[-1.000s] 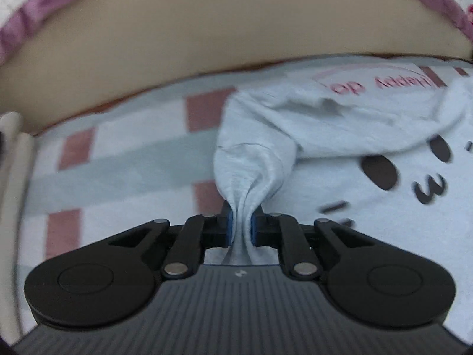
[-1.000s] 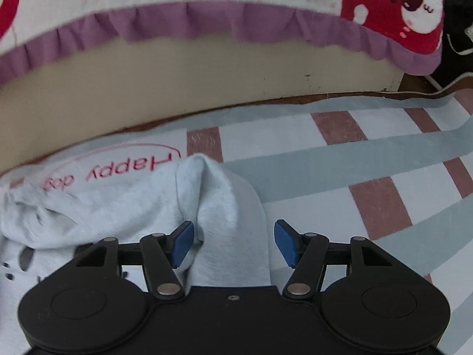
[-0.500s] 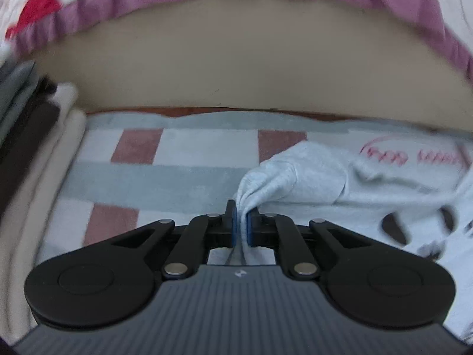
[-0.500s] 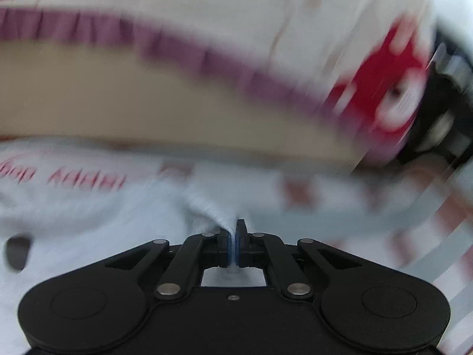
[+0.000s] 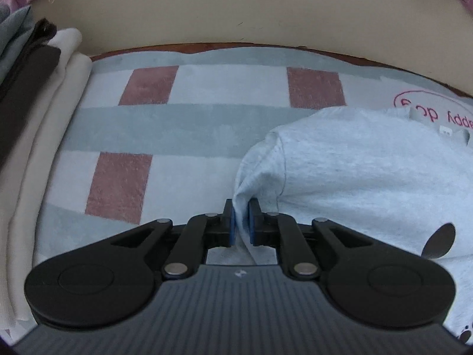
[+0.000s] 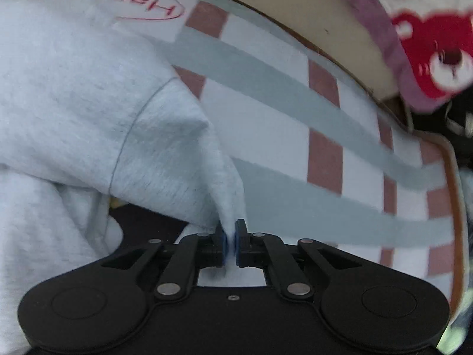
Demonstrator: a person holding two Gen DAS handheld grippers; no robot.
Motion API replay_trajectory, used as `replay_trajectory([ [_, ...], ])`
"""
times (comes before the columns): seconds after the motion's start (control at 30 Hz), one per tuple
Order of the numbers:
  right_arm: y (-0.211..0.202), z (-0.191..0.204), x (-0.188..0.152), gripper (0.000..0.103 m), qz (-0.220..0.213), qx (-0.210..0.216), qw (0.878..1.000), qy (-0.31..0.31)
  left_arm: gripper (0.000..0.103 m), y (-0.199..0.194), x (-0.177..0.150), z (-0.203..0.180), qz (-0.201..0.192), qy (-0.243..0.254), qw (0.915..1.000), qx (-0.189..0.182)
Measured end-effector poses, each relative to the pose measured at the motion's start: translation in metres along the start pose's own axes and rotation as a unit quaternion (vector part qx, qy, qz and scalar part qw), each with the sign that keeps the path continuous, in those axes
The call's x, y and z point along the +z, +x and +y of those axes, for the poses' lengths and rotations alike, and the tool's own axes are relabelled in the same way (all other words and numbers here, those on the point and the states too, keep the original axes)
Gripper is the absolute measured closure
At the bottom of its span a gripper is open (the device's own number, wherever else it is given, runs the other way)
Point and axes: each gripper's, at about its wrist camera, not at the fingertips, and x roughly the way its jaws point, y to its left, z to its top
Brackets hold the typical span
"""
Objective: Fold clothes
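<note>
Soft, even light; fisheye bending at edges.
We find the left view sharp and glare-free; the right view shows motion blur, worst on the bedspread (image 6: 425,56).

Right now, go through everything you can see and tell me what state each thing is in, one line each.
Left gripper: shut on a pinched fold of the grey sweatshirt.
Right gripper: jaws opening, sweatshirt fabric between the pads.
Grey sweatshirt: rumpled, partly lifted off the checked blanket, not yet folded.
Checked blanket: spread flat.
Stack of clothes: folded, at the blanket's edge.
Bear-print cover: draped, purple frill hanging.
</note>
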Motion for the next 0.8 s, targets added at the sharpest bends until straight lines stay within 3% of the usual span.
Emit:
replay_trajectory([
  [0.1,-0.033,-0.014,0.008,0.061,-0.069,0.033,0.996,0.042,0.093,-0.005,-0.002,0.018,0.015,-0.032,0.9989,-0.031],
  [0.13,-0.047,-0.023,0.009,0.061,-0.104,0.062,0.99,0.068,0.093,-0.008,-0.004,0.026,0.019,-0.04,0.9982,-0.041],
  [0.23,-0.077,-0.049,0.005,0.06,-0.219,0.163,0.951,0.143,0.093,-0.024,-0.013,0.049,0.019,-0.066,0.9959,-0.059],
  [0.33,-0.074,-0.066,0.009,0.058,-0.274,0.216,0.914,0.208,0.093,-0.032,-0.013,0.062,0.004,-0.081,0.9955,-0.051],
  [0.37,-0.069,-0.067,0.013,0.058,-0.28,0.224,0.907,0.221,0.093,-0.033,-0.013,0.065,-0.002,-0.084,0.9959,-0.034],
  [0.43,-0.05,-0.055,0.027,0.058,-0.261,0.216,0.914,0.222,0.095,-0.039,-0.012,0.069,-0.031,-0.082,0.9952,0.043],
  [0.47,-0.038,-0.048,0.033,0.058,-0.242,0.212,0.921,0.222,0.095,-0.044,-0.011,0.072,-0.047,-0.088,0.994,0.046],
  [0.57,-0.013,-0.03,0.037,0.058,-0.187,0.235,0.931,0.208,0.096,-0.057,-0.011,0.083,-0.095,-0.112,0.9889,0.024],
  [0.67,-0.015,-0.014,0.041,0.056,-0.186,0.219,0.942,0.173,0.093,-0.046,-0.008,0.064,-0.09,-0.07,0.9922,-0.05],
  [0.7,-0.018,-0.009,0.041,0.05,-0.19,0.215,0.944,0.162,0.092,-0.041,-0.006,0.054,-0.09,-0.053,0.9926,-0.062],
  [0.73,-0.02,-0.007,0.042,0.036,-0.193,0.215,0.945,0.154,0.09,-0.035,-0.003,0.044,-0.091,-0.035,0.9926,-0.072],
  [0.8,-0.017,0.0,0.047,0.02,-0.184,0.21,0.95,0.143,0.064,-0.022,0.006,0.025,-0.097,-0.004,0.9923,-0.076],
])
